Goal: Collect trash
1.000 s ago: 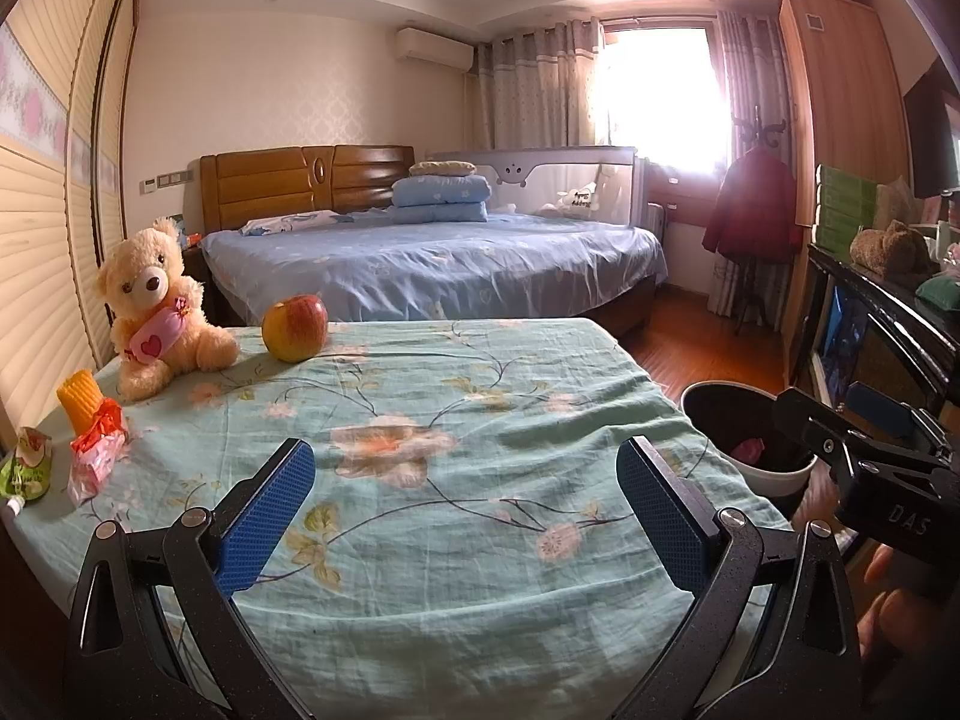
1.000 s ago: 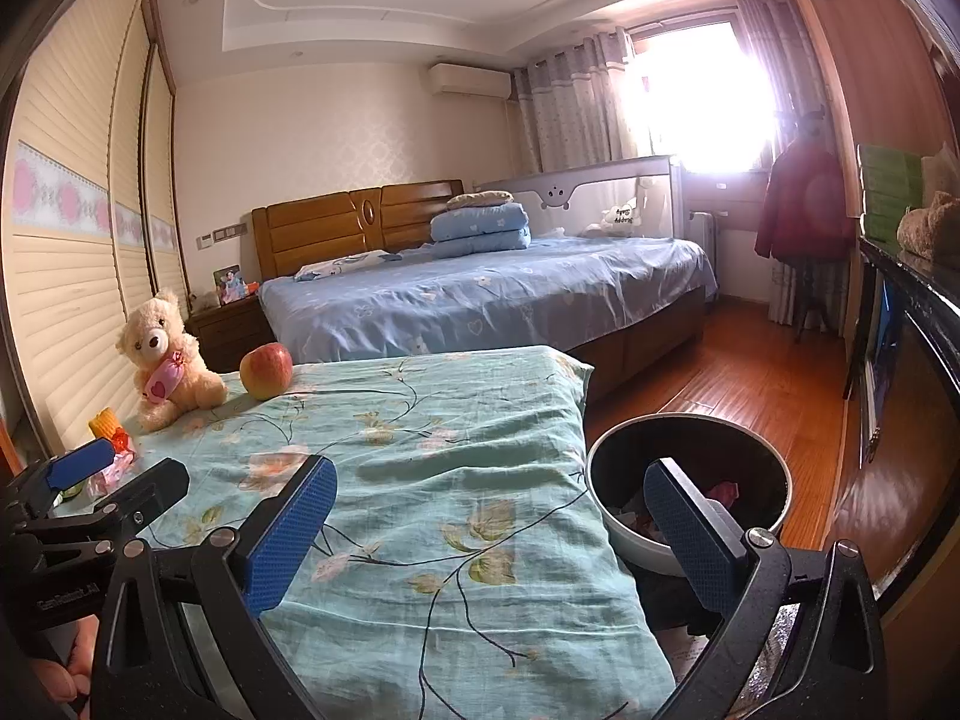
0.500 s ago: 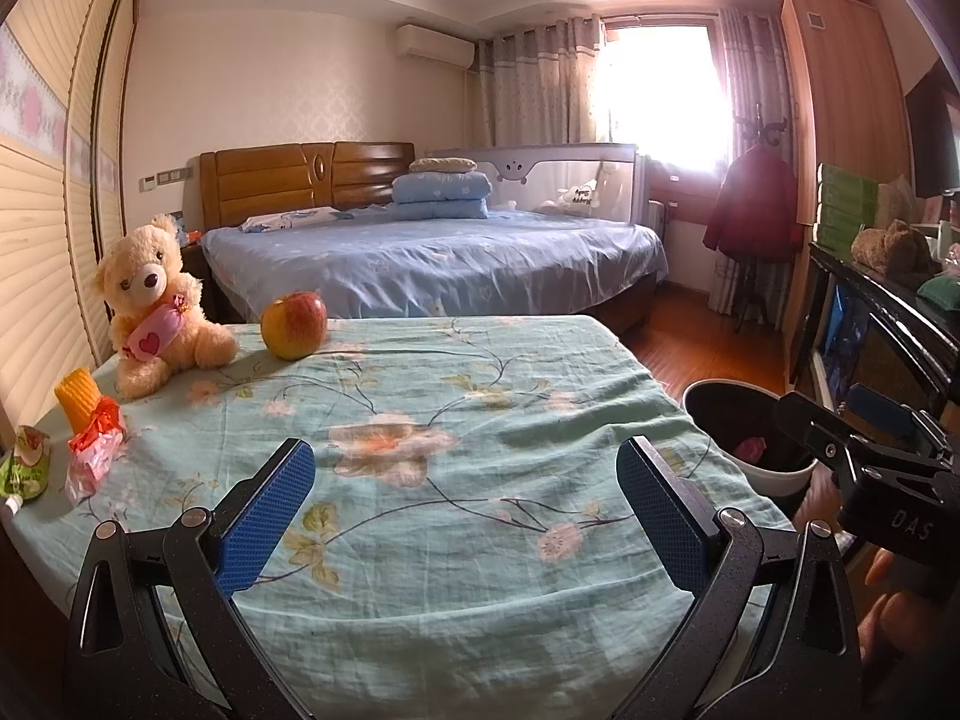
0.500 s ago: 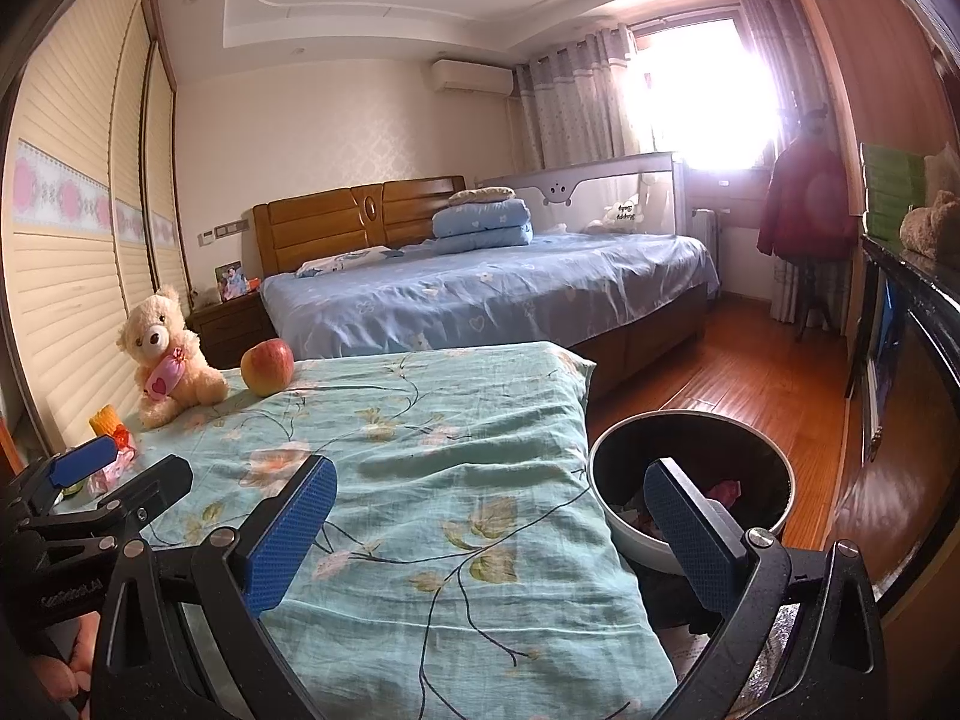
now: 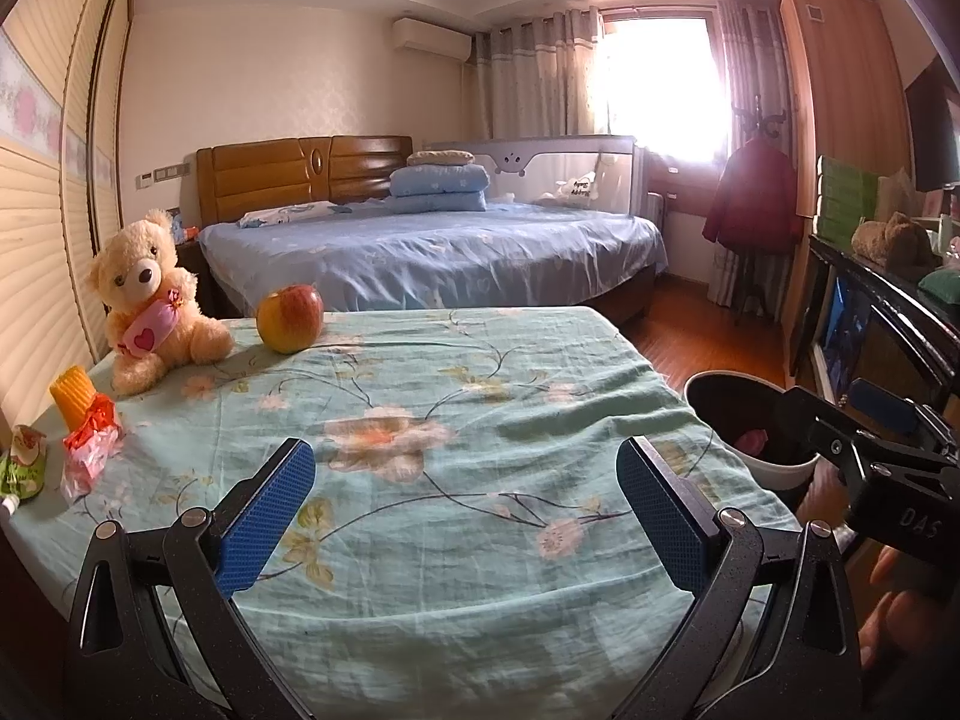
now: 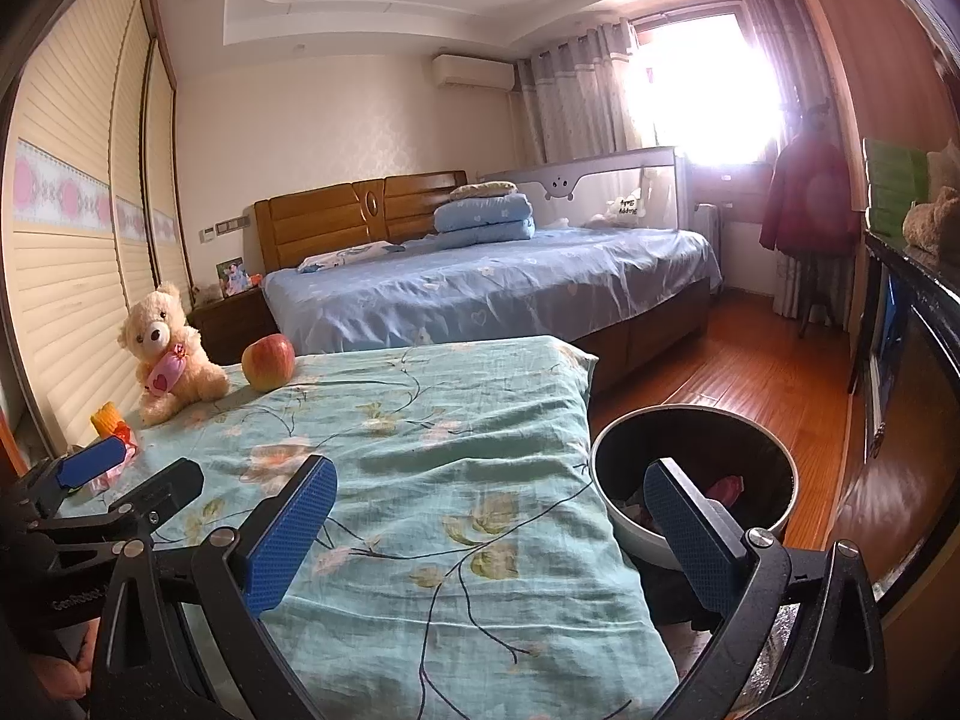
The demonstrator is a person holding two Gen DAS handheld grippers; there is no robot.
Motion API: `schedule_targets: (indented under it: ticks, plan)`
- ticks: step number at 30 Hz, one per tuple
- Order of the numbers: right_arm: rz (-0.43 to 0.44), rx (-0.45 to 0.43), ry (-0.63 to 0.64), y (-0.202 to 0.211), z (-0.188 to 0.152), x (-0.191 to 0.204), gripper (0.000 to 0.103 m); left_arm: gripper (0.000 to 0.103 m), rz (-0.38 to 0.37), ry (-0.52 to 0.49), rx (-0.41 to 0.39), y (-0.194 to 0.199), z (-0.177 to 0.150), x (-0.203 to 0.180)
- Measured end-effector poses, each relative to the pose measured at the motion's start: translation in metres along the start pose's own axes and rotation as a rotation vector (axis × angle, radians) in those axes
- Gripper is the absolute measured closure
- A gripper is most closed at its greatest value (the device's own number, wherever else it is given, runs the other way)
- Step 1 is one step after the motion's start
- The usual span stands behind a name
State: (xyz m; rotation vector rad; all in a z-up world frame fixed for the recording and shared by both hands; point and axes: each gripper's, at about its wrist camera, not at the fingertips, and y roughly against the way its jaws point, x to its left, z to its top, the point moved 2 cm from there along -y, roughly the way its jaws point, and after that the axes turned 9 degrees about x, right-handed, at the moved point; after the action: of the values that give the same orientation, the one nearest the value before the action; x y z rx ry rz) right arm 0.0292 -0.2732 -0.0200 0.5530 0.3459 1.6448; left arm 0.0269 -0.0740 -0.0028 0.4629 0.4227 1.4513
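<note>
Trash sits at the far-left edge of the floral cover (image 5: 480,420). Leftmost is a green crumpled wrapper (image 5: 24,468), half cut off by the frame. Just beside it lies the red-and-clear wrapper (image 5: 90,456), touching the base of an orange corn-like piece (image 5: 72,399) that stands upright. Can't tell if that orange piece is trash or a toy.

The teddy bear (image 5: 150,300) and apple (image 5: 290,318) are further back, near each other, not touching. I'd judge neither is trash.

Left gripper (image 5: 462,516): fingers spread wide, nothing between them, low over the near-centre of the cover. The wrappers lie well left of its left finger and slightly ahead. Red wrapper's long axis runs roughly near-to-far, so a left swing would put the jaws across its short side.

Right gripper (image 6: 504,528): also wide open and empty, straddling the cover's right edge and the bin (image 6: 774,456). The bin is on the floor just beside the cover, already holding some pink scraps.

Judgement: the left gripper is clearly nearer the wrappers, the right nearer the bin. The pick calls for the left one, then a carry across the whole cover to drop.
</note>
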Motion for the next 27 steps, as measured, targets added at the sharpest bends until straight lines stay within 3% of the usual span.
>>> schedule_targets:
  ticks: [27]
  plan:
    - [0.012,0.028,0.002,-0.011,0.003,0.003,0.000,0.000,0.008,-0.010,0.023,-0.012,0.000,-0.001]
